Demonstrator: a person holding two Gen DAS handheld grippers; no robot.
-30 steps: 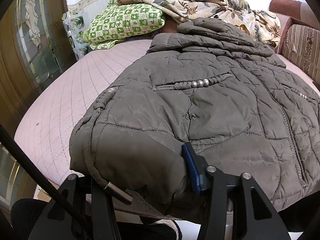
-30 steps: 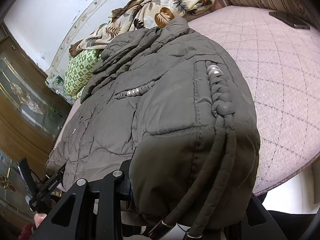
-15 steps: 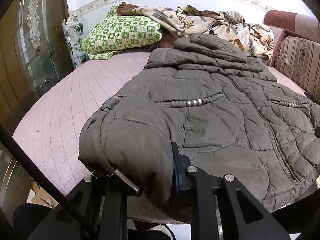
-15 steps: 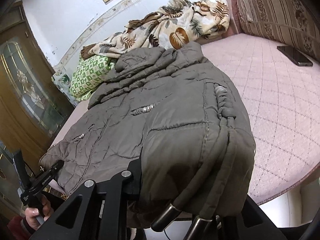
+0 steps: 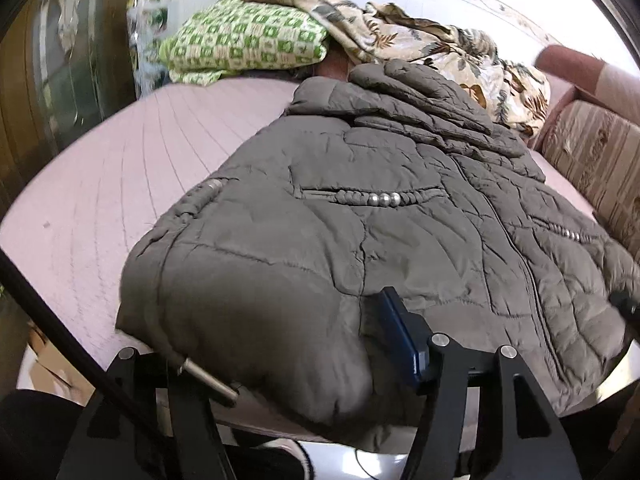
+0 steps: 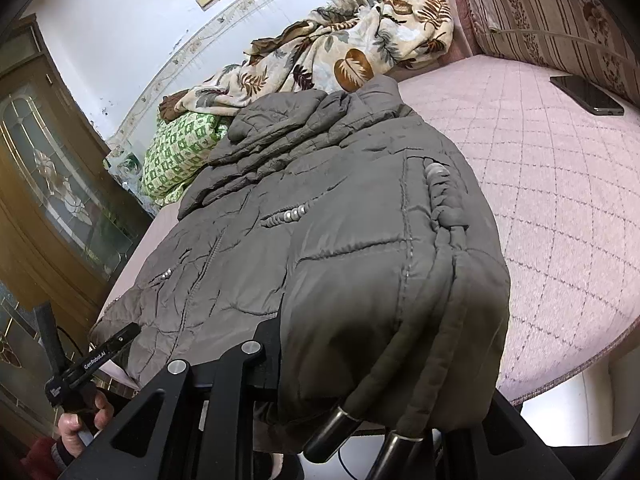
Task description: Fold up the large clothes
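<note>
One grey quilted jacket [image 5: 360, 240] lies on the pink bed [image 5: 100, 184], hem at the near edge, collar far; long axis runs away from both grippers. Left gripper [image 5: 288, 364] pinches one hem corner, right gripper [image 6: 360, 364] pinches the other. Two drawcord tips [image 6: 360, 432] hang there.

From where I'm driving, bare pink mattress [image 5: 104, 184] lies open w/ room to pass on the left of the jacket [image 5: 360, 232], and a wider bare stretch on its right, up to the phone [image 6: 586, 94] near the striped cushion [image 6: 552, 16]. Far end is blocked: green checked pillow [image 5: 244, 46] and leaf-print blanket [image 6: 332, 52] heaped vs. the wall, jacket collar touching them. Wood-and-glass door [image 6: 52, 200] hems in the left edge.
</note>
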